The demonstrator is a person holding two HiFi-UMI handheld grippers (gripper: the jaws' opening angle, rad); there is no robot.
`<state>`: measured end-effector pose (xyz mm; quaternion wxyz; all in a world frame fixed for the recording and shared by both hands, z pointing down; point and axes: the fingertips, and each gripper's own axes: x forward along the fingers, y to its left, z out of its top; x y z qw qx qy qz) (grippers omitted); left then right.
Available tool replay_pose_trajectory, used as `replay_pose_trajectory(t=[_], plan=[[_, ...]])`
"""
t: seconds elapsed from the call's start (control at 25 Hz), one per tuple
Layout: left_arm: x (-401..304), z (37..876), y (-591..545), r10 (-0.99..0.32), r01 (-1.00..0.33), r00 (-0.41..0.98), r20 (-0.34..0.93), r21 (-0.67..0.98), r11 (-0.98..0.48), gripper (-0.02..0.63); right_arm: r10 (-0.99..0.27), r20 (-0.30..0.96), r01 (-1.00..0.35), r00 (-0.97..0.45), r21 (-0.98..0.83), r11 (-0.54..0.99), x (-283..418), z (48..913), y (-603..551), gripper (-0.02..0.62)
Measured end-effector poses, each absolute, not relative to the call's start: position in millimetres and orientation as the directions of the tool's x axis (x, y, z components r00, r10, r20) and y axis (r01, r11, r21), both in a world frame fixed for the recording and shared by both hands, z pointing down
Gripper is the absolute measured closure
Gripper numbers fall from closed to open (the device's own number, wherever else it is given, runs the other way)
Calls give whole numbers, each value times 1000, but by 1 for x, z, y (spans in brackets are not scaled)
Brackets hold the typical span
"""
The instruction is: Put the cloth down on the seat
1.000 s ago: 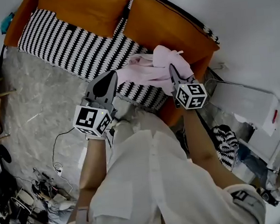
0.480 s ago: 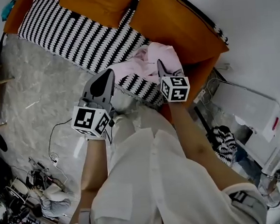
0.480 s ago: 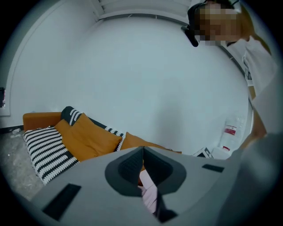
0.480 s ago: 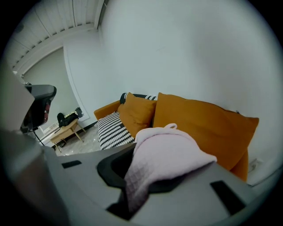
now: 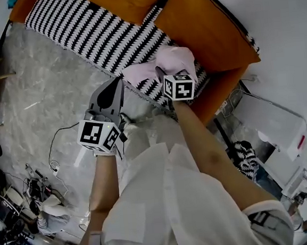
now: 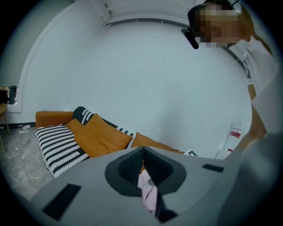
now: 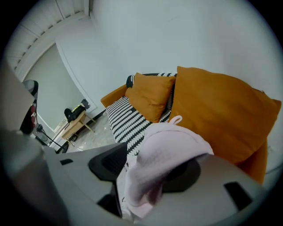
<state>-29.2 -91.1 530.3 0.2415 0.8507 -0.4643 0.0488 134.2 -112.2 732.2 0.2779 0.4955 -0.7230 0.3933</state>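
Pink cloth [image 5: 175,58] drapes the right tongs [image 7: 149,167], jaws just opened round it; left tongs [image 6: 142,152] clamp it. Snagged, it could leave the seat [image 5: 98,36].

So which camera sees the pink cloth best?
The right gripper view: the cloth fills the middle, close up. The head view shows it small, over the striped seat; the left gripper view shows only a thin strip.
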Motion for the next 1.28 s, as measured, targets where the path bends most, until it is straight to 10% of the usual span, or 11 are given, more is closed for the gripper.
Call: replay_pose_trajectory(t=[0.84, 1.28], plan=[[-53, 522, -75, -773, -813, 563, 292, 362, -456, 589, -292, 888, -934, -354, -319, 162, 120, 761, -57, 345], [-55, 515, -75, -775, -806, 571, 272, 366, -465, 589, -380, 832, -915, -403, -357, 189, 117, 729, -65, 345]])
